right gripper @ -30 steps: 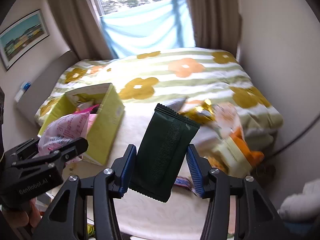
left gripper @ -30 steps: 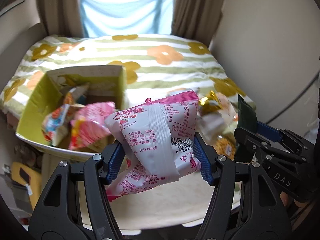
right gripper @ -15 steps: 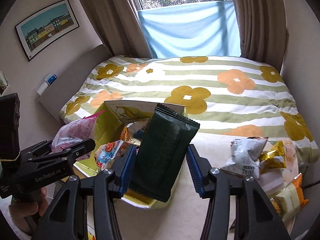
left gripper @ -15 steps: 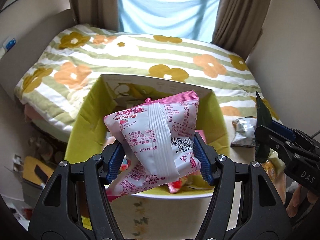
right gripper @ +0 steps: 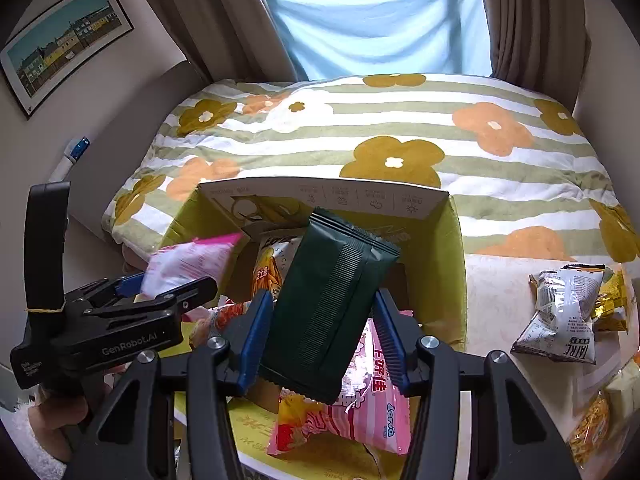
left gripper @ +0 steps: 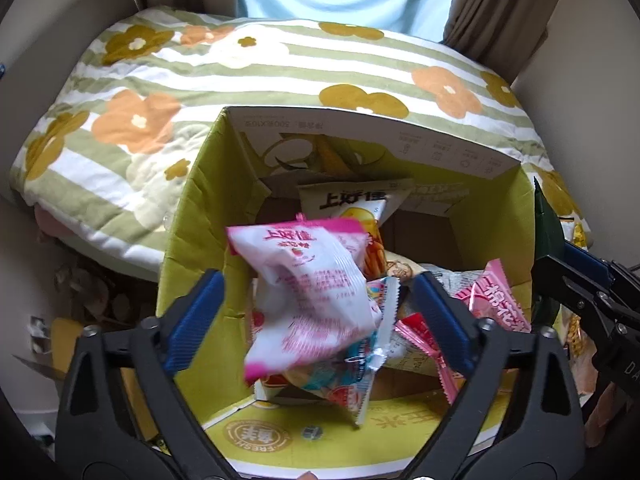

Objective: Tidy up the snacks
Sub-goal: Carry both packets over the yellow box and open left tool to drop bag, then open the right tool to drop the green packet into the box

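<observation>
Right gripper (right gripper: 320, 332) pinches a light, crinkly dark green packet (right gripper: 328, 304) at mid-body between its fingers; left gripper (left gripper: 316, 312) is opening, its pink-and-white bag (left gripper: 312, 284) loose between the spread fingers, above the box (left gripper: 192, 216).

A bed with a striped quilt (right gripper: 400, 128) printed with orange, mustard and white flowers fills the middle of the view. At twelve o'clock a pale blue cloth (right gripper: 380, 20) hangs across the window, with brown curtains (right gripper: 532, 20) at one o'clock and eleven. A framed picture (right gripper: 64, 40) of coloured houses hangs on the wall at ten o'clock. A blue-capped tube (right gripper: 74, 154) rests on the headboard at nine.
</observation>
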The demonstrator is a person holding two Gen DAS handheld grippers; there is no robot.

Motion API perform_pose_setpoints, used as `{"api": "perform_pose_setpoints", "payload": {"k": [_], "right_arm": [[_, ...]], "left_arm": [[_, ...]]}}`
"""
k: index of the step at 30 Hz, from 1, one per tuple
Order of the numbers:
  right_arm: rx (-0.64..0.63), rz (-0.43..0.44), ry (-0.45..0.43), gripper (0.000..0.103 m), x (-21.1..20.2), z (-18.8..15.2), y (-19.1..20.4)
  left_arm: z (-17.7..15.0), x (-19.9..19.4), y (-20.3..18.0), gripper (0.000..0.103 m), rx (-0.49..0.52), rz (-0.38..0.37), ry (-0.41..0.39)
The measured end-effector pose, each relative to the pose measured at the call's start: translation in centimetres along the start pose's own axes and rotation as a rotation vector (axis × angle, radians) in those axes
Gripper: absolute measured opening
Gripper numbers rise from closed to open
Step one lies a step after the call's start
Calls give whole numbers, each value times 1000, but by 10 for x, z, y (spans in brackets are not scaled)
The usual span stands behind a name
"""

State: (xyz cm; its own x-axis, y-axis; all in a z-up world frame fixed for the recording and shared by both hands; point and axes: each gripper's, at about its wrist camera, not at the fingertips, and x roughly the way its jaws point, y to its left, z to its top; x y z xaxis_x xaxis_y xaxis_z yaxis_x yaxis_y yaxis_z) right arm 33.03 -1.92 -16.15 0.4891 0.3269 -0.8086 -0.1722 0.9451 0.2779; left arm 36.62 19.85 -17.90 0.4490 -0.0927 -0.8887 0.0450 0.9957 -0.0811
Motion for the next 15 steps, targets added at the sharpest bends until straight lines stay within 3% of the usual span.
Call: {"api": "perform_pose_setpoints", "payload": {"k": [9, 15], "right_arm": [[13, -23, 57, 47, 19, 0, -3], [-10, 6, 78, 47, 28, 5, 2]], "left_arm": [[-21, -13, 14, 102, -45, 8, -15], [-27, -19, 19, 102, -68, 7, -17]]}}
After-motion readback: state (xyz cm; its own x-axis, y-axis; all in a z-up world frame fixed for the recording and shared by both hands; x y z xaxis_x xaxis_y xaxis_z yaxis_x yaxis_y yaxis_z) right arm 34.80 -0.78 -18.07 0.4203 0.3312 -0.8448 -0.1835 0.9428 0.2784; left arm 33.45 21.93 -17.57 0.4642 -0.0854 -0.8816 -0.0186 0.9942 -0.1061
